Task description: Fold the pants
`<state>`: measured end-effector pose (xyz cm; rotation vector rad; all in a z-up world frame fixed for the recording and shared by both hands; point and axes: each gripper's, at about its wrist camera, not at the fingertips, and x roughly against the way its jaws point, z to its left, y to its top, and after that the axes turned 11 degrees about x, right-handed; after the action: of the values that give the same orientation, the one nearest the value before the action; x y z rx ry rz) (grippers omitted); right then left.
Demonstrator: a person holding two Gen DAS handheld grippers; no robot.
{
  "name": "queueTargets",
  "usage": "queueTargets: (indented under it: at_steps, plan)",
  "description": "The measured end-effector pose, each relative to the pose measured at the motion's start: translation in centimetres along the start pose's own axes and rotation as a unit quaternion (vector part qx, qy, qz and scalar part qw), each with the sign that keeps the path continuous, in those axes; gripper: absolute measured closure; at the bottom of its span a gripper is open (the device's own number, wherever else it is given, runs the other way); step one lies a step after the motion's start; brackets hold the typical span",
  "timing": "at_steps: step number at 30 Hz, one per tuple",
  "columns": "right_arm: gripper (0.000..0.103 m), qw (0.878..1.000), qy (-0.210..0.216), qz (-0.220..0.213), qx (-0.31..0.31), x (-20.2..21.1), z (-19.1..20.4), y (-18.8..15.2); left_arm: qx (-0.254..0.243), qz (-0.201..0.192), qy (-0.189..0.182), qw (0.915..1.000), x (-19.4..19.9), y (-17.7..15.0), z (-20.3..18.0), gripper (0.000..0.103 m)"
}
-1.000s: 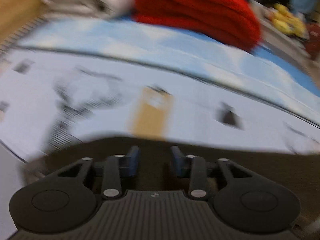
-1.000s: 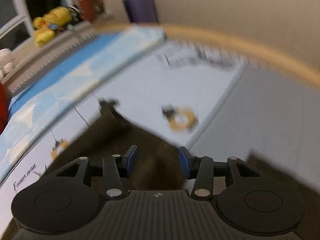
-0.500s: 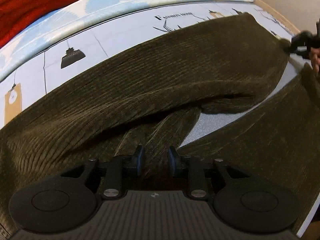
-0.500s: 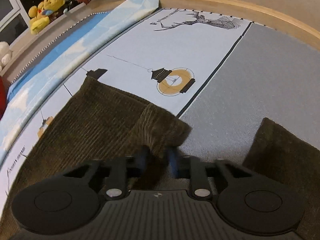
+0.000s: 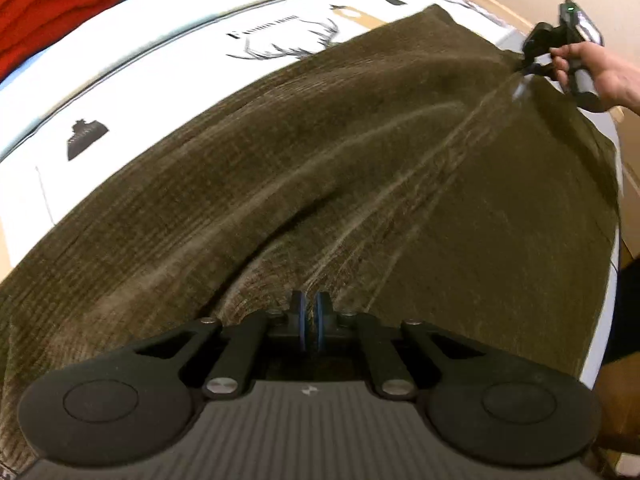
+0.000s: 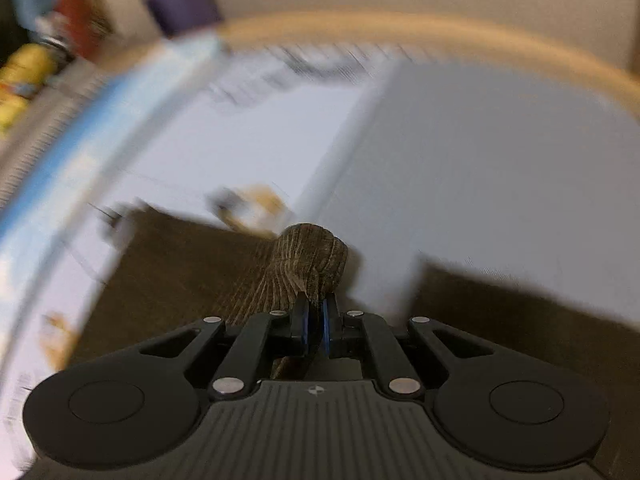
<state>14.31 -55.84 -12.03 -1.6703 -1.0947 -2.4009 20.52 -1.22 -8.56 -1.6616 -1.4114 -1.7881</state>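
Pants (image 5: 360,168) sprawl lengthwise across the bedsheet (image 5: 160,60), running from left gripper (image 5: 310,320) to right gripper (image 6: 316,312); both pinch corduroy. Only the left view shows the hand (image 5: 600,76); right's blurry.

Both views carry strong fisheye curvature, bending straight edges into arcs toward the borders. Warm, fairly dim indoor light gives everything a yellowish cast. The left wrist view is mostly sharp near the centre, with the pants (image 5: 360,168) showing ribbed texture, though streaked blur runs along 1 diagonal fold. The right wrist view is heavily motion-blurred; only the right gripper (image 6: 315,312) and the pinched fabric stay crisp. The sheet (image 6: 480,152) looks washed-out, pale.
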Motion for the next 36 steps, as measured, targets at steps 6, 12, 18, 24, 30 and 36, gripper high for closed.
queueTargets:
  at_steps: [6, 12, 18, 24, 30, 36]
  plan:
    - [0.068, 0.999, -0.015, -0.016, 0.039, 0.9, 1.8, 0.4, 0.085, -0.071, -0.028, 0.9934, 5.6, -0.5, 4.3, 0.062]
    - [0.063, 0.995, 0.006, -0.044, 0.088, 4.3, 5.3, -0.6, 0.316, -0.119, 0.177, 0.9246, 9.7, -3.9, 15.5, 0.036]
    - [0.057, 0.934, 0.196, -0.019, 0.297, 8.1, 14.9, -5.9, 0.511, -0.101, 0.213, 0.8266, 11.1, -10.0, 23.4, 0.024]
    - [0.057, 0.869, 0.295, 0.049, 0.395, 9.3, 20.7, -12.0, 0.495, -0.078, 0.189, 0.8445, 8.9, -11.6, 24.3, 0.061]
    - [0.057, 0.811, 0.314, 0.121, 0.478, 8.8, 24.9, -16.9, 0.44, -0.108, 0.244, 0.8574, 7.6, -11.5, 23.7, 0.069]
    - [0.064, 0.831, 0.248, 0.059, 0.495, 7.1, 27.4, -18.9, 0.418, -0.082, 0.23, 0.875, 7.8, -11.0, 23.8, 0.063]
